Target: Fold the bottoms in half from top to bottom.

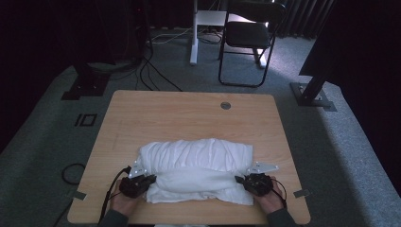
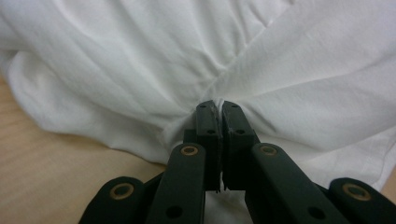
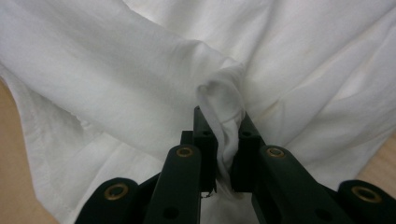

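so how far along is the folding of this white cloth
Partly done: the white cloth already lies bunched in a doubled-over heap on the table. In hand: the left hand-held gripper and the right hand-held gripper are each shut on a pinch of fabric at the near side's two ends. Left, probably: carrying that edge over, then smoothing the wrinkles.

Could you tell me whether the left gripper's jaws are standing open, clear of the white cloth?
No, the left gripper has its jaws shut on a pinched fold of the white cloth.
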Demonstrator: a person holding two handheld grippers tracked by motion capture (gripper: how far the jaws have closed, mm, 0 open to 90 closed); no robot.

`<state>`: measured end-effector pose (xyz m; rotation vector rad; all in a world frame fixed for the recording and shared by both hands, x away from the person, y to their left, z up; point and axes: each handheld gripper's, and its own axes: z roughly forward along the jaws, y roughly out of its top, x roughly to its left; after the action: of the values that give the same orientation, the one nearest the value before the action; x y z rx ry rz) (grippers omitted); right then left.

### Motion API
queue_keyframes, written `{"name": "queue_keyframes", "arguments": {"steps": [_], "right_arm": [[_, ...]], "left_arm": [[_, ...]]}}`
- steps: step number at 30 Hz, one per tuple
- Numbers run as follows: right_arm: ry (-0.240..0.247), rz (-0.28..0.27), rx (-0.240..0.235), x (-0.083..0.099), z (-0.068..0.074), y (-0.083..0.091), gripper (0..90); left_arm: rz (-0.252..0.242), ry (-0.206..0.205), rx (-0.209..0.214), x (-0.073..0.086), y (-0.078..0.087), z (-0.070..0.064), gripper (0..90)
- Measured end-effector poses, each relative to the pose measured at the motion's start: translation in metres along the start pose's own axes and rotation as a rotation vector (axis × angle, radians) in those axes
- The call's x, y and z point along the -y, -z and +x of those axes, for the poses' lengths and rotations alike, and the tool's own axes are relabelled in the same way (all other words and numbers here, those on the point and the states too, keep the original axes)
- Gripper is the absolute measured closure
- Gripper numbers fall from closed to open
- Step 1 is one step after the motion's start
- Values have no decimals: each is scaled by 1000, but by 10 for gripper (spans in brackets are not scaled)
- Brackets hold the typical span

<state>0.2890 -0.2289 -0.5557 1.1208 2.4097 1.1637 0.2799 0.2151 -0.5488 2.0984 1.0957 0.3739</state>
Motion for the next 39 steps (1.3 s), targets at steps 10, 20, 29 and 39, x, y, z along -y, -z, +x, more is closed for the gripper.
{"name": "queue_keyframes", "arguments": {"steps": [10,20,29,39], "right_arm": [[-1,-21,95,-29,-20,-29,828],[-50,-38,146,-46,-36,-44,731],[-87,-241,171,-68,-27,5,372],[-57,-300,160,-132,-7,-2,390]], "left_arm": [[-43,43,-68,-23,-24,23,876],[-99,127,-118,-38,-32,34,700],[-314,100,-85,-71,28,22,523],[-339,74,-70,-134,0,10,520]]}}
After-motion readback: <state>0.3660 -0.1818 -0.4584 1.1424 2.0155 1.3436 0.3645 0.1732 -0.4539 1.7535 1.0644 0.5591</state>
